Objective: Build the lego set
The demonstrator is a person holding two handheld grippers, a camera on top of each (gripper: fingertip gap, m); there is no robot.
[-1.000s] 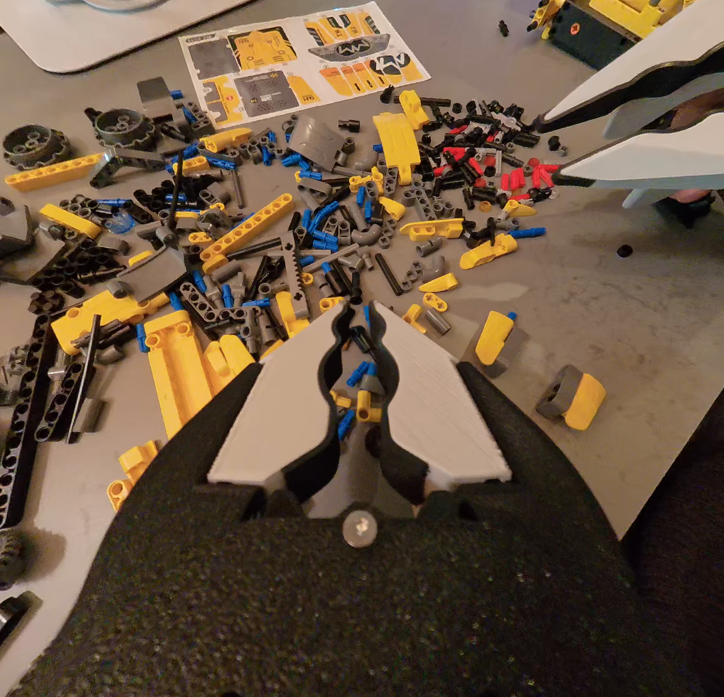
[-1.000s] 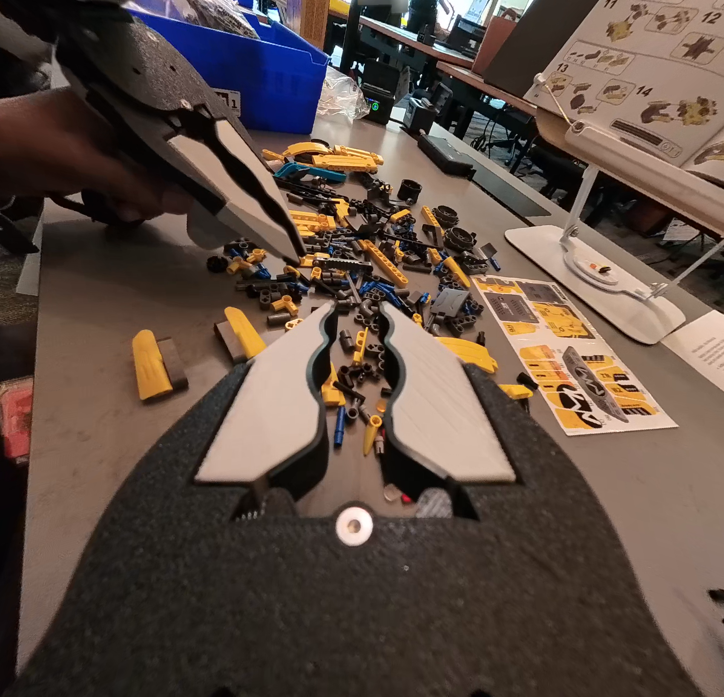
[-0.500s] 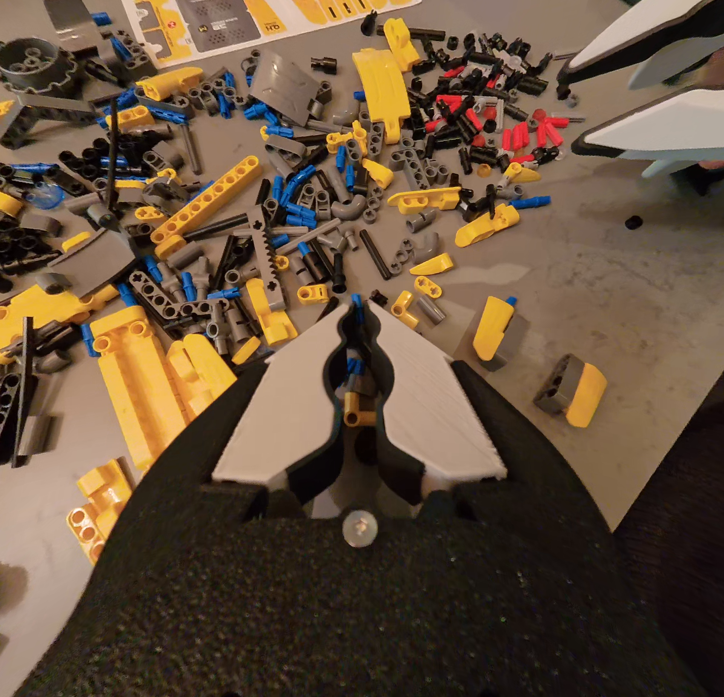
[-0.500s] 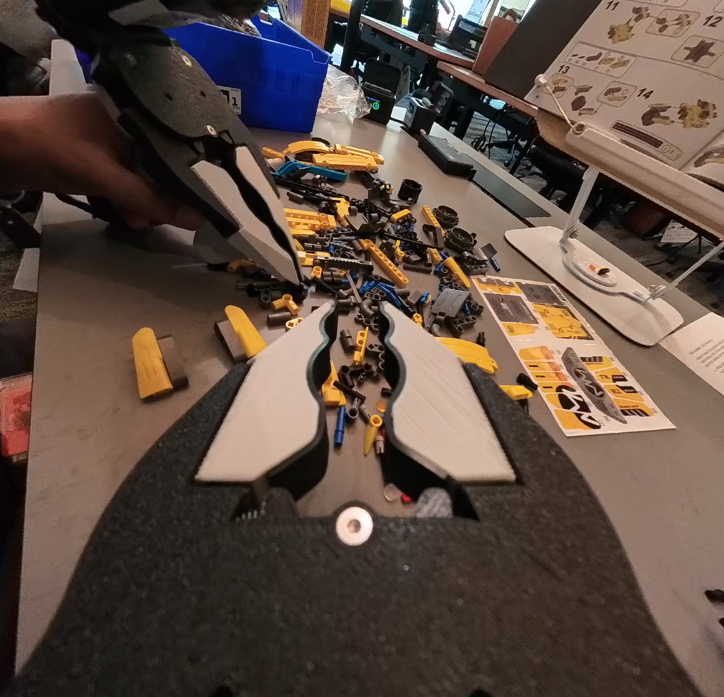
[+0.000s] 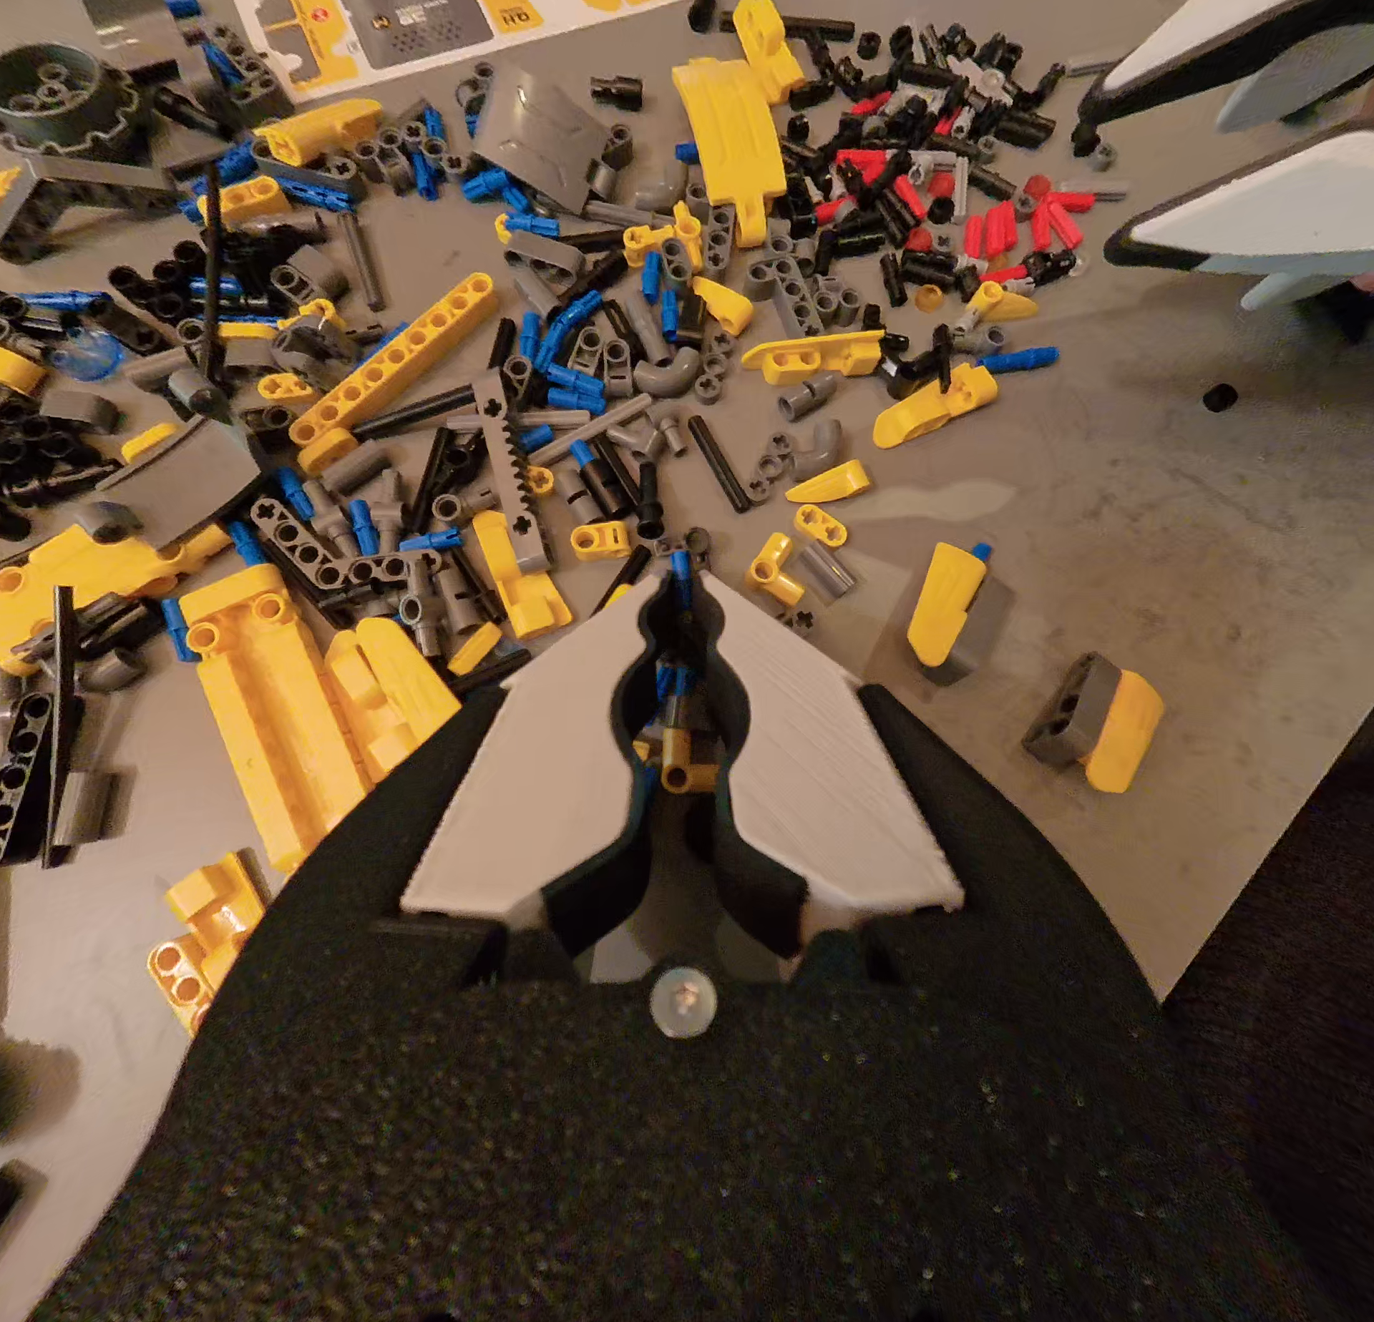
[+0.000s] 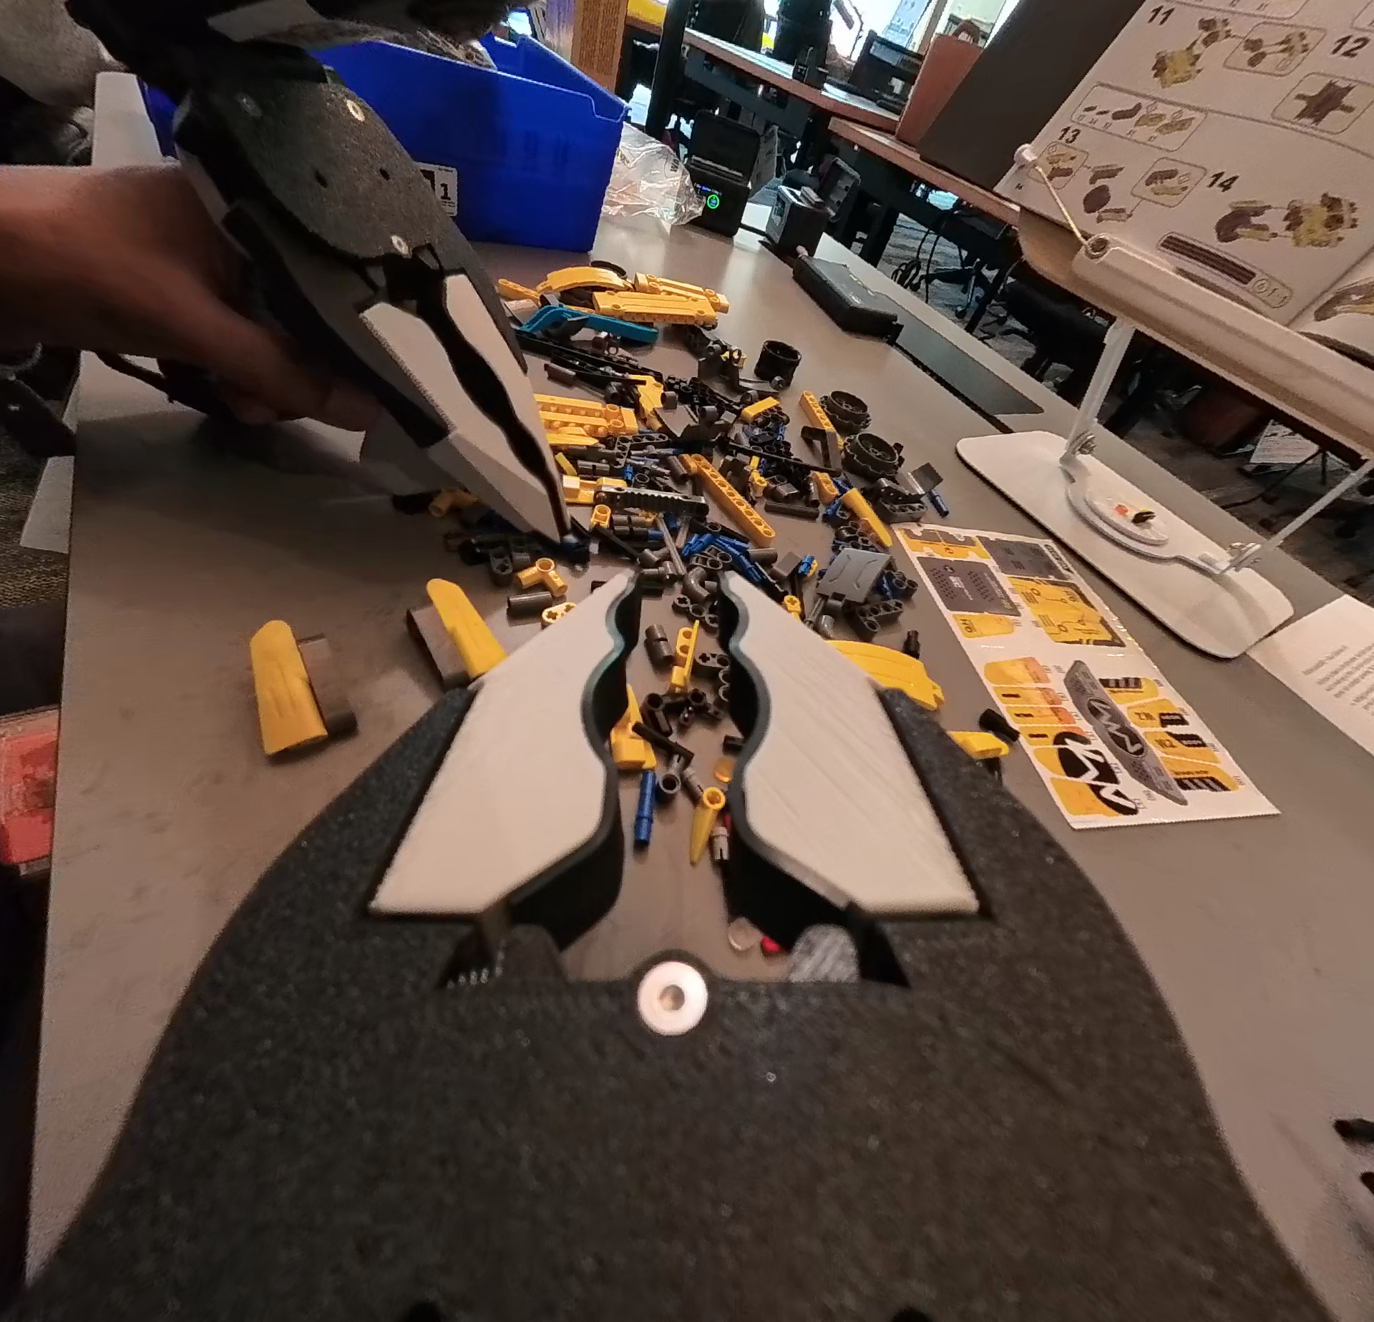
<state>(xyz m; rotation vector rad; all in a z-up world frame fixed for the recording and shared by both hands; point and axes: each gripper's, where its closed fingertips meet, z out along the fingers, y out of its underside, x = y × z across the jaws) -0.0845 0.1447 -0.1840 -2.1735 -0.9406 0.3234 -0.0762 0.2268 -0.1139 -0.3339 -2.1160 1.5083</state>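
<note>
A pile of small yellow, black, grey, blue and red building pieces (image 5: 565, 365) lies on a grey table (image 5: 1115, 543). My left gripper (image 5: 680, 579) is down at the near edge of the pile, its tips pinched on a small blue pin (image 5: 679, 565). The right wrist view shows it too (image 6: 561, 532), tip on the table with the blue pin (image 6: 574, 541). My right gripper (image 6: 675, 582) is open and empty, hovering over the pieces. It also shows at the upper right of the left wrist view (image 5: 1093, 190), near the red pins (image 5: 996, 223).
A sticker sheet (image 6: 1056, 677) lies right of the pile. An instruction booklet (image 6: 1227, 134) rests on a white stand (image 6: 1115, 528). A blue bin (image 6: 513, 134) stands behind. Two yellow-and-grey assemblies (image 5: 1093, 721) (image 5: 952, 610) sit near the table edge. A hand (image 6: 111, 283) holds the left gripper. The grippers' ends are close to 11 centimeters from one another.
My left gripper has moved down and forward into the pile and its tips have closed on the blue pin. The right gripper has stayed put and open.
</note>
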